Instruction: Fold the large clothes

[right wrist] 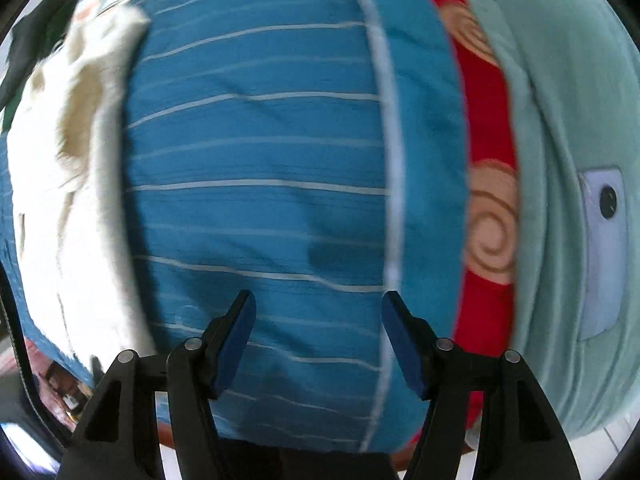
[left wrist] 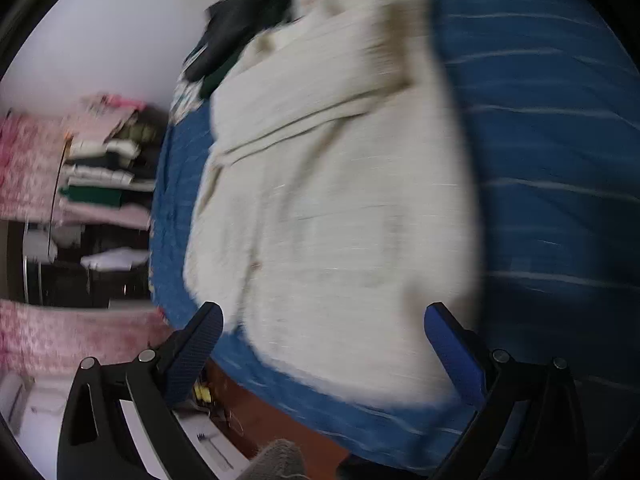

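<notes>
On the bed, under a blue cover with thin white stripes, lies the cream garment, partly folded, one flap turned over its upper part. In the right wrist view the same garment sits off at the left edge, well away from that tool. Beyond the garment, toward the head of the bed, a dark piece of clothing rests on a patterned cloth. To the right of the blue cover there is a red blanket with tan swirls and, beside it, a pale green blanket with a phone lying on it. Past the bed's left side stand shelves of stacked folded clothes. The left tool hangs over the near edge of the garment, its blue pads spread wide with nothing pinched. The right tool hangs over bare striped cover, fingers apart and empty. Both views are smeared with blur.
</notes>
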